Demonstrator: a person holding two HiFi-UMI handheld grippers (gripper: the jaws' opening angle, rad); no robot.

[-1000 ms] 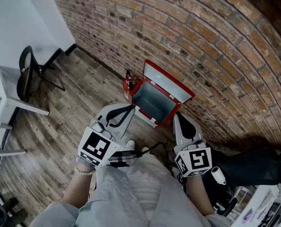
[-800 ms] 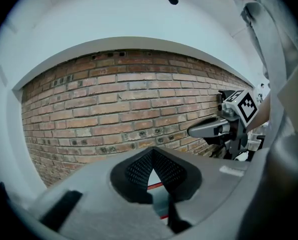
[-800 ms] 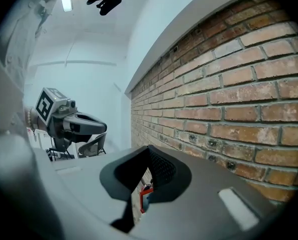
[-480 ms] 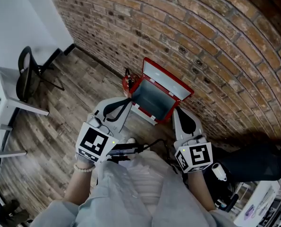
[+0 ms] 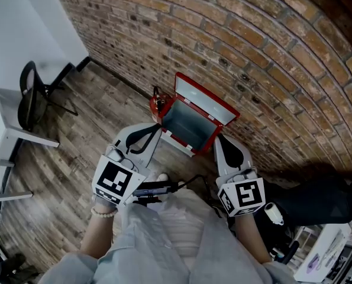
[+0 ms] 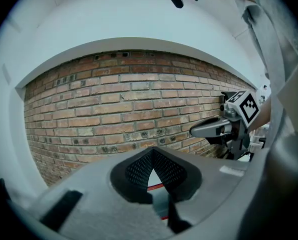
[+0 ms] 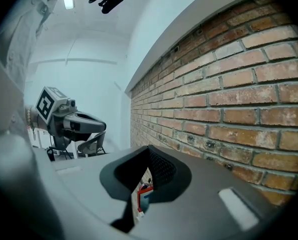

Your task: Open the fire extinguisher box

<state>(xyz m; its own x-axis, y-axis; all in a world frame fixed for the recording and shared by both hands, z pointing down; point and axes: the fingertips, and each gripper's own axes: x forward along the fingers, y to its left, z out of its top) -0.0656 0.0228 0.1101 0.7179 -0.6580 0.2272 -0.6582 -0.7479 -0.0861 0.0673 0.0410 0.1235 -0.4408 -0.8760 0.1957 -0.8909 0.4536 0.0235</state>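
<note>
The red fire extinguisher box (image 5: 189, 125) stands on the floor against the brick wall, its lid (image 5: 208, 101) raised and its grey inside showing. A red extinguisher (image 5: 157, 103) stands just left of it. My left gripper (image 5: 158, 129) points at the box's near left corner, shut and holding nothing. My right gripper (image 5: 218, 141) hangs short of the box's right side, also shut and empty. In the left gripper view the closed jaws (image 6: 153, 152) hide all but a red strip of the box (image 6: 157, 187). The right gripper view shows the box (image 7: 144, 190) below its closed jaws (image 7: 149, 149).
A curved brick wall (image 5: 252, 46) runs behind the box. A black chair (image 5: 28, 96) and a white desk (image 5: 13, 136) stand at the left on the wood floor (image 5: 75, 152). Dark gear (image 5: 317, 206) lies at the right.
The box lid stays up. Both grippers keep shut and almost still; the left one has drifted slightly left in the head view.
</note>
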